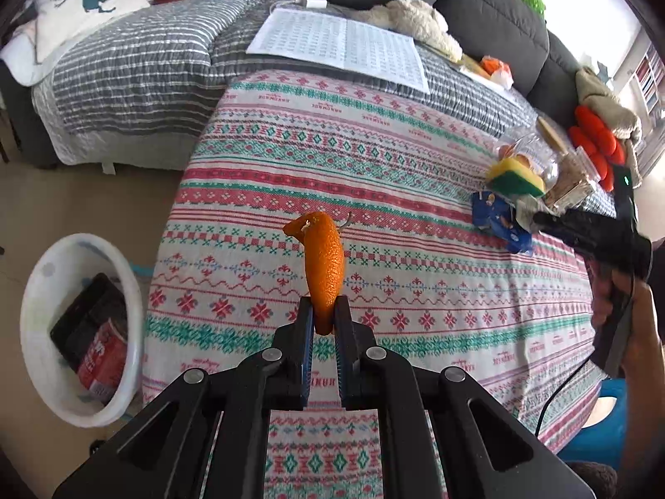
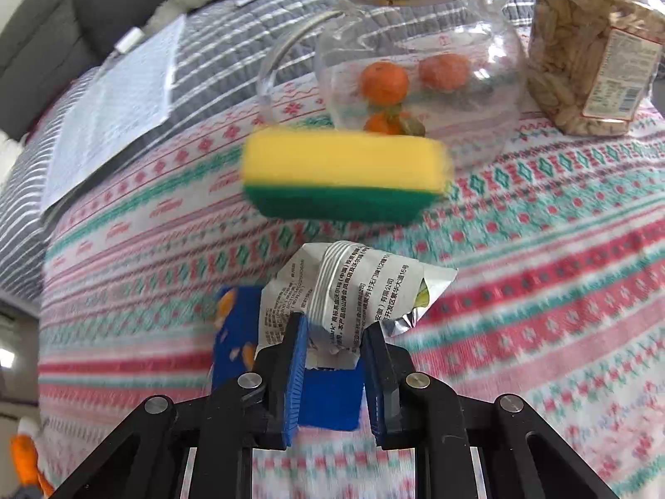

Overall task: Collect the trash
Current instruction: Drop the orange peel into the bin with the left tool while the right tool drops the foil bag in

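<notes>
A curled strip of orange peel (image 1: 326, 266) sticks up from my left gripper (image 1: 324, 303), which is shut on its lower end above the patterned blanket (image 1: 332, 145). In the right wrist view my right gripper (image 2: 336, 324) is shut on a crumpled white and silver wrapper (image 2: 357, 287), both blue pads pressing its lower edge. Under the wrapper lies a blue snack packet (image 2: 328, 395) on the blanket. A white basin (image 1: 50, 274) stands on the floor to the left, holding a red can (image 1: 104, 353) and dark trash. The right gripper (image 1: 536, 218) also shows at the right edge of the left wrist view, in a person's hand.
Just beyond the wrapper lies a yellow and green sponge (image 2: 345, 170). Behind it stand a glass jar (image 2: 415, 33) with oranges inside and a clear bag of seeds (image 2: 590, 50). A printed sheet (image 1: 341, 48) rests on the striped quilt. A grey sofa with plush toys is at the back.
</notes>
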Tool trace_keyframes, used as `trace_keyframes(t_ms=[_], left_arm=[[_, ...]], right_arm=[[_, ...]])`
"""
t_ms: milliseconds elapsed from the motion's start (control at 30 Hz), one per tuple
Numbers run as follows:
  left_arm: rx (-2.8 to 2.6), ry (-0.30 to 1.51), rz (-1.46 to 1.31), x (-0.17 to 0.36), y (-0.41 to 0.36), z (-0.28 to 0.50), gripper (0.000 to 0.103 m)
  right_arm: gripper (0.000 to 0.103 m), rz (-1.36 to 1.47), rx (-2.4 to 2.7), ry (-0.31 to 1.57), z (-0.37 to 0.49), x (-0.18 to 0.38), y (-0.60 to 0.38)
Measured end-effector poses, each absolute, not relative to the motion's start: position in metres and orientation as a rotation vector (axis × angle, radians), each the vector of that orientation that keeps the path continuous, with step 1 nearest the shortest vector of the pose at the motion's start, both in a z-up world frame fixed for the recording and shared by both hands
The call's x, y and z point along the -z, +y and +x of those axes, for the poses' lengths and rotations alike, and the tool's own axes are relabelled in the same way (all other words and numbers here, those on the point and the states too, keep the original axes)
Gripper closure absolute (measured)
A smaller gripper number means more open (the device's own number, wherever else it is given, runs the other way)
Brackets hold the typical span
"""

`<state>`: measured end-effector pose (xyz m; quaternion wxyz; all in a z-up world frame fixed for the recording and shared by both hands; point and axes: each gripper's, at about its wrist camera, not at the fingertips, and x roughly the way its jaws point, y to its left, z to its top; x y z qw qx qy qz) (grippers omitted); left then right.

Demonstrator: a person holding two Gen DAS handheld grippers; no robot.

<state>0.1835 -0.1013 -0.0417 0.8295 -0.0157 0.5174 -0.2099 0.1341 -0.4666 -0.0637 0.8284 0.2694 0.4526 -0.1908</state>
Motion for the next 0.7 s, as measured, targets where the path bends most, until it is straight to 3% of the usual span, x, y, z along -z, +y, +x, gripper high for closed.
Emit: trace_keyframes(t_ms=[367, 700], left_arm=[[0.442, 1.089, -0.069, 0.031, -0.067, 0.154, 0.093], [0.410, 1.103, -0.082, 0.034, -0.038, 0.139, 0.093]], right_arm=[[0.080, 0.542, 0.292, 0.928, 0.062, 0.028, -0.414], [0.080, 0.548, 0.200, 1.021, 0.038, 0.043, -0.354]])
